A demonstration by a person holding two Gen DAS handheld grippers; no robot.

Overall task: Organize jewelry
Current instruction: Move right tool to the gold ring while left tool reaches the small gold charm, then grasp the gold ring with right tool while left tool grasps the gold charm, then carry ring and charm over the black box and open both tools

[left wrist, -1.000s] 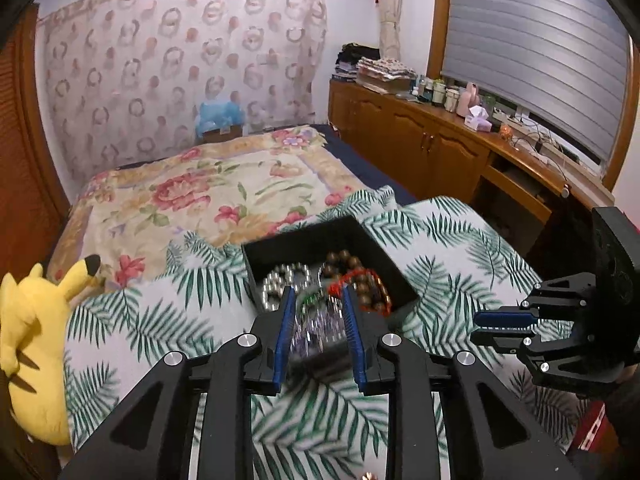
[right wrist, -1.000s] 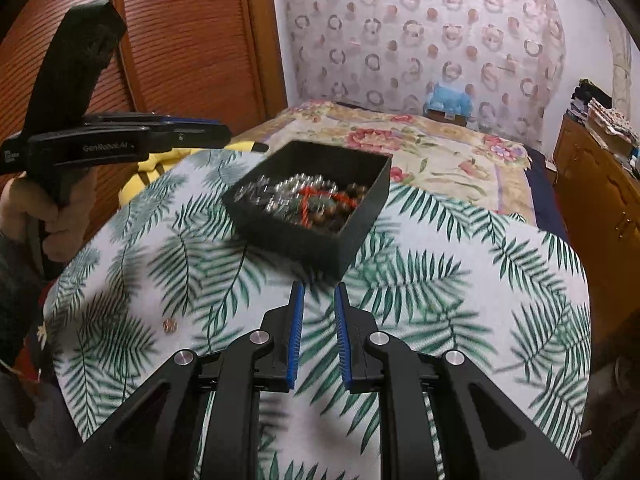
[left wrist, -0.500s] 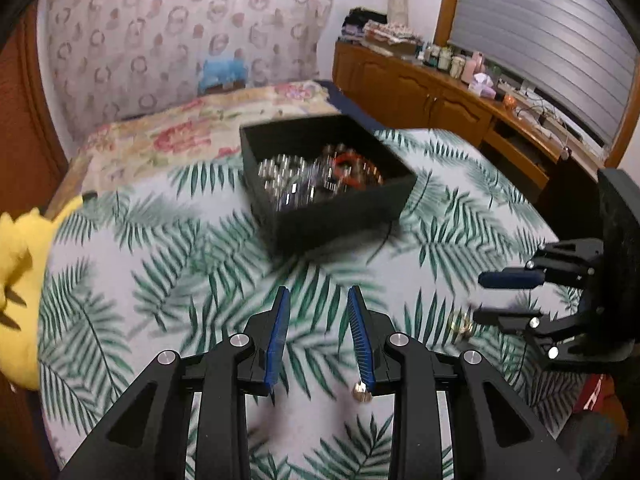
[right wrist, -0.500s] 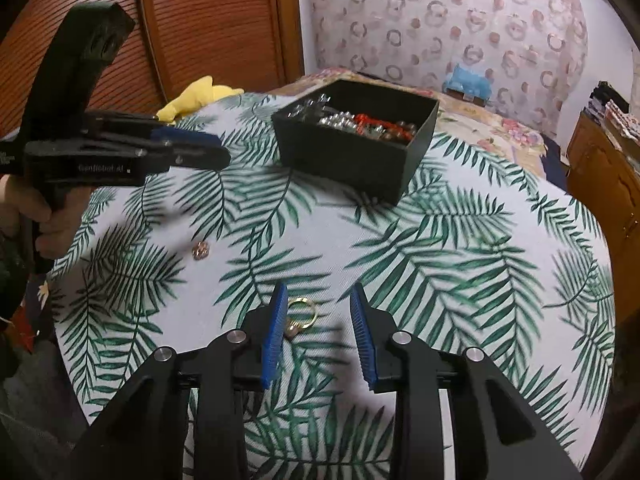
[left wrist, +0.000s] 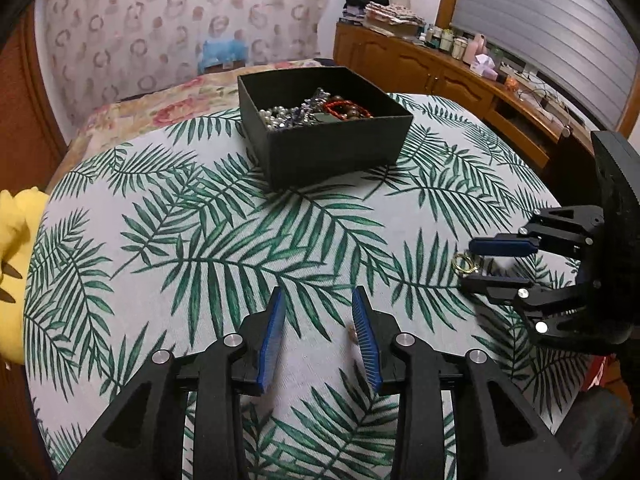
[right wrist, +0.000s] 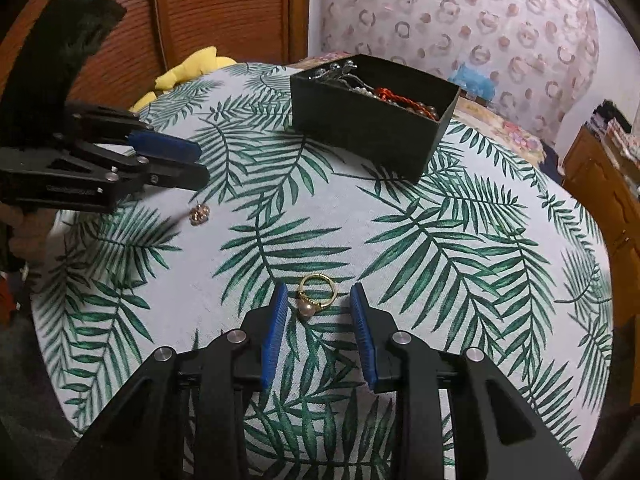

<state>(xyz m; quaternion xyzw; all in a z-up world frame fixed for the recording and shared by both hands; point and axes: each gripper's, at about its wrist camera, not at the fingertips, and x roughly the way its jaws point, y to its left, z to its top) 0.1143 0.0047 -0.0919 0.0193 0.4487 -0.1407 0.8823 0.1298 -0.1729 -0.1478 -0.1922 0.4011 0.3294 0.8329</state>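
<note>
Lying between the wide-open right tongs (right wrist: pixel 318 300), the gold ring (right wrist: pixel 316 294) is ungripped.

Matte black angular linkage arms are seen on the left gripper (left wrist: pixel 319 334), each finger lined with a ribbed blue pad (left wrist: pixel 271 339), and round silver screw heads are set at the joints. The same black frame, blue pads and silver screws are shown on the right gripper (right wrist: pixel 318 330). Small pale lettering is printed along the left gripper's side bar, too blurred to be read. Bare skin of a hand (right wrist: pixel 24 228) is glimpsed behind its black handle
</note>
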